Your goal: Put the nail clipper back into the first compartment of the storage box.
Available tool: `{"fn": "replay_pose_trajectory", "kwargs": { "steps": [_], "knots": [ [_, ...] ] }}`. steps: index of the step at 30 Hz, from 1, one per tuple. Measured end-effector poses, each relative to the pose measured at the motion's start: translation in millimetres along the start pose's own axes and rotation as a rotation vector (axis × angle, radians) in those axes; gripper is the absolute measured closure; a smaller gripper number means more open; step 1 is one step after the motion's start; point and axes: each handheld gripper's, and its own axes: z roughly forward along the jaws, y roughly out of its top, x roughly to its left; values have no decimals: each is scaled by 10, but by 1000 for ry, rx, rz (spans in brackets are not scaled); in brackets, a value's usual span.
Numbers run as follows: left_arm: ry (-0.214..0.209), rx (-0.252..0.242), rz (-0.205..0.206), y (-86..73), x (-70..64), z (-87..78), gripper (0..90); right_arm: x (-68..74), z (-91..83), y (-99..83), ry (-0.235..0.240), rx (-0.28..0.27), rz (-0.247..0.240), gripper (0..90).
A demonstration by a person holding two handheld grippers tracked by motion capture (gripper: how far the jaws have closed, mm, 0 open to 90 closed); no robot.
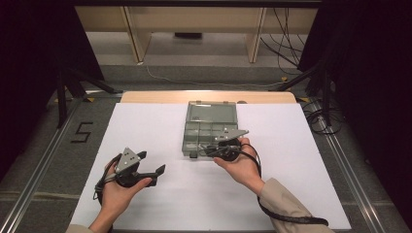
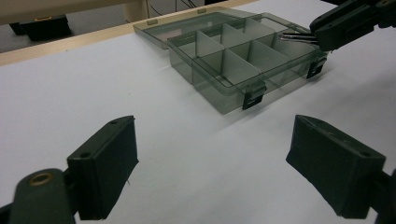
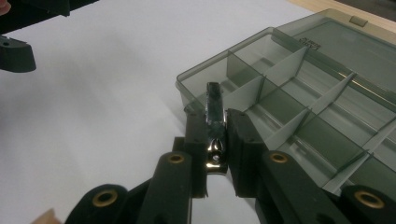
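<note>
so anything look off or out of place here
Nothing stands out. The compartment box lies flat and open on the white sheet, with no damage to dividers or latches that I can see. The right gripper holds a small metal clip over its near edge; the left gripper is open.

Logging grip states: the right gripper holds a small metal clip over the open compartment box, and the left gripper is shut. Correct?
Not quite. The left gripper is open, jaws wide apart, as the left gripper view shows. The right gripper does hold the metal clip over the compartment box.
</note>
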Motion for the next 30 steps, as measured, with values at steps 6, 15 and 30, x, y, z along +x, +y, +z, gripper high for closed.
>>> {"fn": "replay_pose_trajectory", "kwargs": {
  "steps": [6,15,30],
  "knots": [
    [1,-1,-2,0,2,1,147,-17,17,54,1,-3,6,798],
    [0,-1,-3,-2,1,2,148,-66,76,131,-10,-14,15,798],
    [-2,-3,0,-2,6,1,148,-166,211,258,-47,19,26,798]
  ]
}}
